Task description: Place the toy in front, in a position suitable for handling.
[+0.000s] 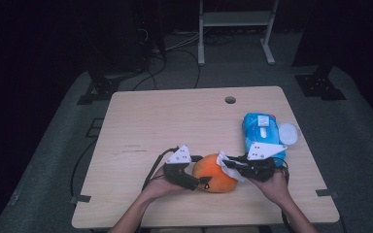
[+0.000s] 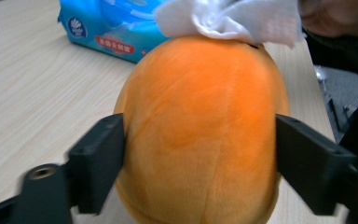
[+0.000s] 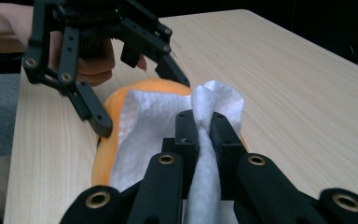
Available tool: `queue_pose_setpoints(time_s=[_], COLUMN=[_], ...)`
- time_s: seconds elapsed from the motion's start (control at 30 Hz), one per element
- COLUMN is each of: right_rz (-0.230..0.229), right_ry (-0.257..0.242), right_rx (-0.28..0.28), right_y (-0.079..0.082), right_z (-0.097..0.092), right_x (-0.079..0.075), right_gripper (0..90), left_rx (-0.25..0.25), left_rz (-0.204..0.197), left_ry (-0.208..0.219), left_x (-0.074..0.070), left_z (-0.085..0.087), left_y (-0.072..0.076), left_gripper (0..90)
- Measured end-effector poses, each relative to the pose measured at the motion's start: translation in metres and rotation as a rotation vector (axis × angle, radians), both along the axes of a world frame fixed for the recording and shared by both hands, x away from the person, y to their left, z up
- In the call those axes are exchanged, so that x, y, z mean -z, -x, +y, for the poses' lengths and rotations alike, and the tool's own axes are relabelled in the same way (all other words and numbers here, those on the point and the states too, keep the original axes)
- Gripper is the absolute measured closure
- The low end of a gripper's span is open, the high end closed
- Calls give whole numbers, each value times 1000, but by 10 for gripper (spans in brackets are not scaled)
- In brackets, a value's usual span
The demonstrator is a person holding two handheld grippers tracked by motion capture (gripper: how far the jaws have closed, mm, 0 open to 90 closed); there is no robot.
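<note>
Left tongs (image 1: 205, 182): near the surface's front edge, jaws spread to either side of the orange plush fruit (image 1: 214, 178); the left jaw lay at its side and a slight gap showed at the right one, so released rather than clamped.
Orange plush fruit: lying on the surface (image 1: 145, 121) close to the front edge, a little right of the middle, between the two hands.
Right tongs (image 1: 225, 162): clenched on a white wipe (image 1: 228, 166), draped over the fruit's top.
Wipe pack (image 1: 261, 131): blue, flat, toward the surface's right edge, just behind the right tongs.
White lid (image 1: 288, 133): round, beside the pack at the right edge.
Surface: pale wood grain, rounded corners, a cable hole (image 1: 230, 100) near the back edge.
Room: dark; grey floor (image 1: 359, 141), cables and a white frame (image 1: 236, 29) beyond the back edge.
</note>
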State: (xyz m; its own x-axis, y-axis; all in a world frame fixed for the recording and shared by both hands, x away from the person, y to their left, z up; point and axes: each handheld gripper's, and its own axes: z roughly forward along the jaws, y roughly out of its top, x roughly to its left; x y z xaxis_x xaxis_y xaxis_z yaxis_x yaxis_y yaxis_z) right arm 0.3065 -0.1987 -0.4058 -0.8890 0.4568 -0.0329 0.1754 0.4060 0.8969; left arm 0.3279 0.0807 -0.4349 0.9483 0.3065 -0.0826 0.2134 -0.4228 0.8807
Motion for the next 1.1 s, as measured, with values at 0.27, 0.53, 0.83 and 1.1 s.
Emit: queue_pose_setpoints(time_s=[0.27, 0.53, 0.83, 1.1], right_rz=[6, -55, -58, -41], right_ry=[6, 9, 51, 53], right_rx=[20, -43, -9, 13], right_y=[1, 6, 5, 6], right_z=[-7, 20, 5, -5], right_x=[-3, -20, -16, -9], right_gripper=[828, 828, 828, 828], left_rx=[8, 17, 26, 26], left_rz=[24, -88, -65, -39], left_ry=[22, -17, -7, 26], left_x=[-1, -13, -10, -8], left_z=[2, -12, -7, -9], left_y=[-2, 12, 10, 9], left_gripper=[335, 408, 407, 334])
